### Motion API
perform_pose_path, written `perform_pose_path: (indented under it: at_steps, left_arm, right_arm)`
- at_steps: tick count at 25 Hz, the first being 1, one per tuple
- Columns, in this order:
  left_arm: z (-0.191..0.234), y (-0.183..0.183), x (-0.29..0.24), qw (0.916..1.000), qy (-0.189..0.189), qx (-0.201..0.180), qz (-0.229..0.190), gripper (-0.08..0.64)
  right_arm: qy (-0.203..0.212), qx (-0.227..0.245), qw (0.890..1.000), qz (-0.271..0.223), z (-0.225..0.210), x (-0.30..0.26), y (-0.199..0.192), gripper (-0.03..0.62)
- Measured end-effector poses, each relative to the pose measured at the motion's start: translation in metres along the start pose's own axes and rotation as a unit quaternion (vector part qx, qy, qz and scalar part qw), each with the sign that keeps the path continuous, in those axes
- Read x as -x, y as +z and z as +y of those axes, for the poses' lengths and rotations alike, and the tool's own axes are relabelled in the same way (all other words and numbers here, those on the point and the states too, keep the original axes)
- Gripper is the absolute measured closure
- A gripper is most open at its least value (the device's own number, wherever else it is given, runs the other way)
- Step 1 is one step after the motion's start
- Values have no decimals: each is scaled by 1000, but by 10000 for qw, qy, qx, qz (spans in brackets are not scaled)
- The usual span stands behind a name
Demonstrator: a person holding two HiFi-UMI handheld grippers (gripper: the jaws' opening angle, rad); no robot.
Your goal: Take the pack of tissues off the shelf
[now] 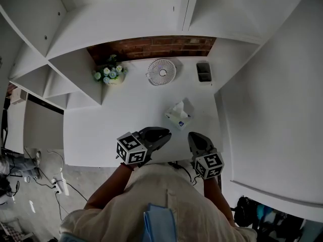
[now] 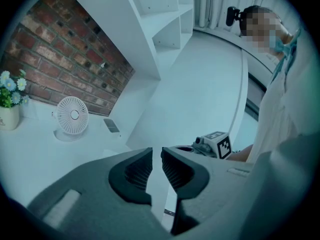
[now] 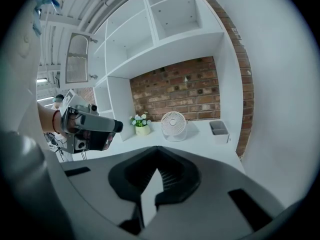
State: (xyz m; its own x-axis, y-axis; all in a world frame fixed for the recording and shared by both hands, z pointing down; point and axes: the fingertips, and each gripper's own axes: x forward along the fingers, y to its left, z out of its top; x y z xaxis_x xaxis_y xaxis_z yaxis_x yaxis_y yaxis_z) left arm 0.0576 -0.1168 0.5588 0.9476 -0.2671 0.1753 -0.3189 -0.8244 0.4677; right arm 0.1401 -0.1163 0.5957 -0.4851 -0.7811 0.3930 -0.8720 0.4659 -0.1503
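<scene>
White tissue pack [image 1: 178, 116] with blue print sits flat on the white desktop [image 1: 96, 135], one tissue tufted up out of the top. It's toward the desk's right side, roughly mid-depth. Nothing is touching it.

Right gripper [image 1: 195, 135] is just beside the pack on the near side, tips aimed its way but apart from it. Jaws fully together, tips meeting, nothing between them; its own view [image 3: 157, 150] confirms it's empty.

Left gripper [image 1: 167, 132] is near the pack's near-left corner, also apart from it. Jaws nearly closed with a thin slit left between the ribbed pads [image 2: 140, 170], nothing in the slit.

Both are held close in to the person's body at the front edge of the desk, which reads as a standby pose rather than a reach.

Along the brick back wall [image 1: 151, 47]: flower pot [image 1: 110, 75] at left, small white fan [image 1: 161, 71] in the middle, grey tray [image 1: 204, 71] at right. All well apart from the pack, so there's no clutter in the grab path.

White shelf compartments [image 1: 126, 19] above and to the sides show no pack.

My read: if the desktop counts as "off the shelf", the pack is already down and let go. If not, the right jaws need to open before any grab.
</scene>
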Motion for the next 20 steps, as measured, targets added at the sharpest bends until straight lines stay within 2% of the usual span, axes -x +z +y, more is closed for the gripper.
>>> perform_pose_path:
  at_steps: [20]
  left_arm:
    - [6,7,15,9997,-161,-193,48,497]
  right_arm:
    - [-38,404,9991,77,24,-3,16,577]
